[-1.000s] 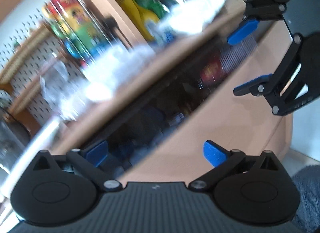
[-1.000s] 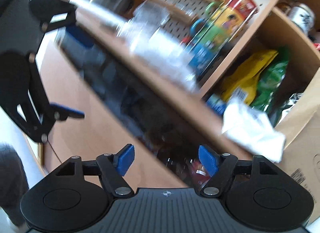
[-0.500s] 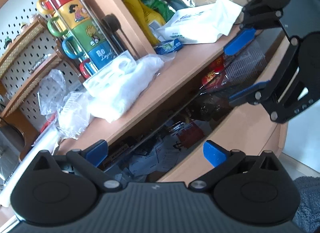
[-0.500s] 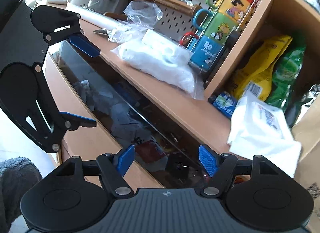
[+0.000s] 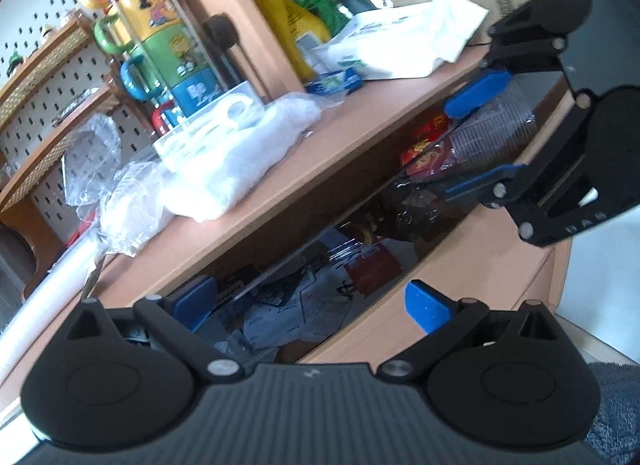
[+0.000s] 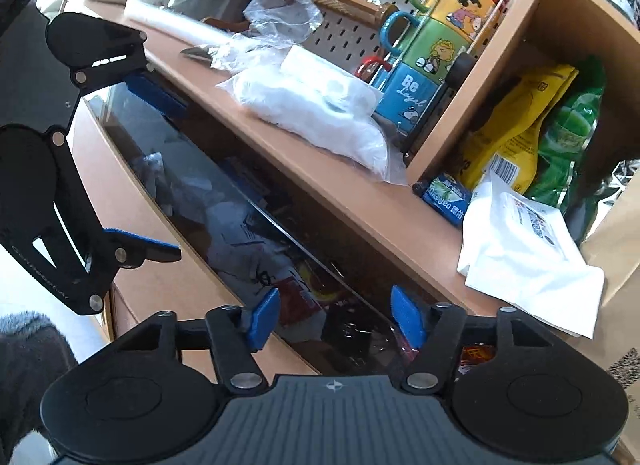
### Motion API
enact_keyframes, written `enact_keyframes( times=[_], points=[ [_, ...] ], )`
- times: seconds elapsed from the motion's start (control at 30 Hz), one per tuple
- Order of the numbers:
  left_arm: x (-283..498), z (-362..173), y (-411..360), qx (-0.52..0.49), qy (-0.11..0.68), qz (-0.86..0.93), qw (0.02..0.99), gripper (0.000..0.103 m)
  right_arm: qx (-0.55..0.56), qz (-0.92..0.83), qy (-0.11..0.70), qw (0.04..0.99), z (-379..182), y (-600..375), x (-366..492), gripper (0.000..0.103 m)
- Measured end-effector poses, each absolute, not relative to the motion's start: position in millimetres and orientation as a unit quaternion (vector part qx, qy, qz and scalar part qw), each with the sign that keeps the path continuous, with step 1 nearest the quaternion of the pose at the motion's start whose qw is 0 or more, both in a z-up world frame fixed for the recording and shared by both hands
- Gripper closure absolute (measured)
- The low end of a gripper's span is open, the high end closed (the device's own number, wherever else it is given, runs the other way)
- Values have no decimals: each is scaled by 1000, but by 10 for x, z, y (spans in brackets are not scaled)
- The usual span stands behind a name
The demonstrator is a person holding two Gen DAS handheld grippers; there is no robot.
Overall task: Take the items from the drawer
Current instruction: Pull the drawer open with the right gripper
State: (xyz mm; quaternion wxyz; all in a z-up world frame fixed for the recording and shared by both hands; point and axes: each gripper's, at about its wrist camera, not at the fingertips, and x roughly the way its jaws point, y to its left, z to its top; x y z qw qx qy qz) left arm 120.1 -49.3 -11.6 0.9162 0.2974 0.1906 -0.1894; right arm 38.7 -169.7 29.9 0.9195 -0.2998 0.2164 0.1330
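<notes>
So the drawer (image 5: pixel 460 261) is pulled out and both tools hang above it, jaws spread, nothing held in either. The left tool (image 5: pixel 310 305) sits over the papery end of the drawer, where crumpled slips and receipts (image 5: pixel 280 317) lie loose. The right tool (image 5: pixel 476 137) is further along the drawer, right over the stack of clear plastic cups (image 5: pixel 492 133) and the dark crinkly bag (image 5: pixel 416 209) next to the red packet (image 5: pixel 428 149).

The bit that matters: the cup stack lies on its side, long axis roughly along the drawer's length, and in the left wrist view the right tool's two blue pads look to sit either side of it. So the right one is way closer to the cups, I'd say. The left would have to cross most of the drawer.

From the right wrist view, the drawer's contents sit under a dark reflective strip, so it's hard to make things out. The surface (image 6: pixel 320 181) above the drawer is cluttered with a white plastic bag (image 6: pixel 312 109), so there's not much headroom on that side.
</notes>
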Motion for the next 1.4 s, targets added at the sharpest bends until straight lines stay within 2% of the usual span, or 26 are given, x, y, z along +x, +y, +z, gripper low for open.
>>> enact_keyframes(
  times=[0.73,1.2,1.4],
  points=[
    [266,-61,-303,219,178,-224,933,1,-280,193,217,915,326,-1699,-439,42],
    [65,-9,-242,201,197,-262,923,1,-286,204,234,907,358,-1683,-583,43],
    [197,108,-186,190,224,-272,917,1,-257,229,249,905,578,-1732,-447,48]
  ],
)
